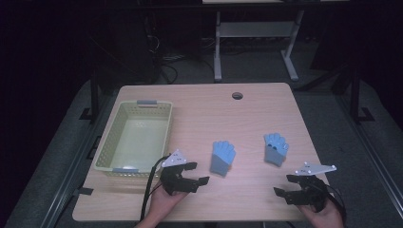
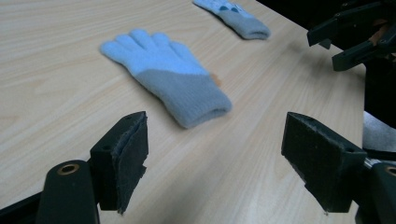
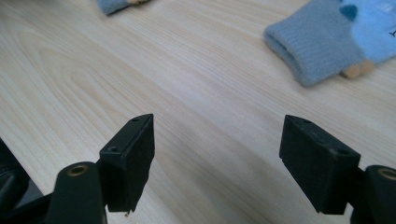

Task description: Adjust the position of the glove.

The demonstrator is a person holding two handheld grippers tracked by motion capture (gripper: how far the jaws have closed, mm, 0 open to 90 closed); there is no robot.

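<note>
1. In the high view, the left gripper (image 1: pixel 197 173) sits at the lower centre-left of the frame, held in a hand that enters from the bottom edge. Its black jaws stand wide apart with nothing between them.
2. The right gripper (image 1: pixel 283 185) is at the lower right of the high view. Its jaws are spread wide too, over bare tabletop.
3. A light blue knitted glove with a grey cuff (image 1: pixel 222 156) lies flat near the middle of the high view, just up and right of the left gripper, fingers pointing to the top of the frame. In the left gripper view it lies at upper centre (image 2: pixel 168 74), apart from the jaws.
4. A second light blue knitted glove (image 1: pixel 276 147) lies right of centre, above the right gripper. Its grey cuff shows at the upper right of the right gripper view (image 3: pixel 322 44).
5. A pale yellow plastic basket (image 1: pixel 108 135) stands on the light wooden table (image 1: pixel 214 109) at centre left.
</note>
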